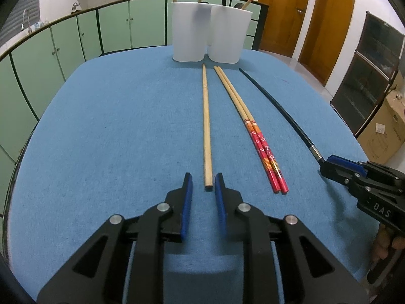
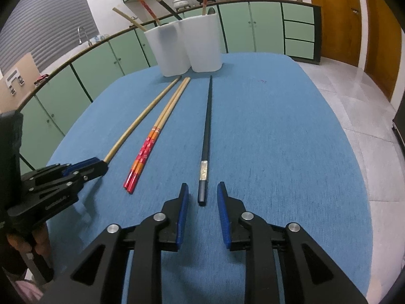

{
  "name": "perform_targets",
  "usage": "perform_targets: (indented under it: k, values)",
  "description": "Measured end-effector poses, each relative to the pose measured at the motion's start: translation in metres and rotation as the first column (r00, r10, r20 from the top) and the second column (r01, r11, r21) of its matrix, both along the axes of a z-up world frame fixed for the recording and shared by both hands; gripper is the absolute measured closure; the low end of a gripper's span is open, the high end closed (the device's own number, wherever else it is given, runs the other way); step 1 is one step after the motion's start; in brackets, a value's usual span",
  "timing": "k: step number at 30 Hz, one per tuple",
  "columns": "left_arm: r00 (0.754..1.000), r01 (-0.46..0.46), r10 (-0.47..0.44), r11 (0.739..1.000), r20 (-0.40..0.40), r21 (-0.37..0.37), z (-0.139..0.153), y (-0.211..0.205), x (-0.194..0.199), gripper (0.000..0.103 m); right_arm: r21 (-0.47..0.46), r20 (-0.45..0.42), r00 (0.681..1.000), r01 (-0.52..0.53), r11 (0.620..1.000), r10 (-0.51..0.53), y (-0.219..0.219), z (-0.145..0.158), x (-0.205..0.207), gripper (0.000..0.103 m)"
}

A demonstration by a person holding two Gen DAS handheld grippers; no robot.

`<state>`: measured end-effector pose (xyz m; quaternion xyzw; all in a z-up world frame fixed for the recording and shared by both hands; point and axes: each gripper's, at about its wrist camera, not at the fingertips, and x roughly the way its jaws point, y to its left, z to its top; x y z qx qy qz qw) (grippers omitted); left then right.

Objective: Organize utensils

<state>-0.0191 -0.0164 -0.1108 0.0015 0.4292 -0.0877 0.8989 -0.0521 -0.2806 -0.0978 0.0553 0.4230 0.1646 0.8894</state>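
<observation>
A plain bamboo chopstick (image 1: 206,126) lies lengthwise on the blue table; my left gripper (image 1: 203,181) is open with the chopstick's near end between its fingertips. A pair of red-handled chopsticks (image 1: 253,131) lies to its right. A black chopstick (image 2: 206,136) lies further right; my right gripper (image 2: 202,190) is open, its fingers on either side of the chopstick's near end. Two white holders (image 1: 206,31) stand at the table's far edge with several chopsticks upright in them. The bamboo chopstick (image 2: 141,119), the red pair (image 2: 152,139) and the holders (image 2: 187,46) also show in the right wrist view.
The table (image 1: 114,126) is covered in blue cloth. Green cabinets (image 1: 76,40) run behind it, wooden doors (image 1: 316,17) at the right. A cardboard box (image 1: 384,129) stands on the floor to the right.
</observation>
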Motion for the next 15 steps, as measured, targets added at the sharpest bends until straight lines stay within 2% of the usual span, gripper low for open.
perform_targets:
  k: [15]
  values:
    - [1.0,-0.009,0.009,1.0,-0.003,-0.005,-0.0009,-0.0017,-0.0021,0.087,-0.054,0.01,1.0,-0.006,0.999,0.007,0.0078,-0.0007,-0.006,0.082]
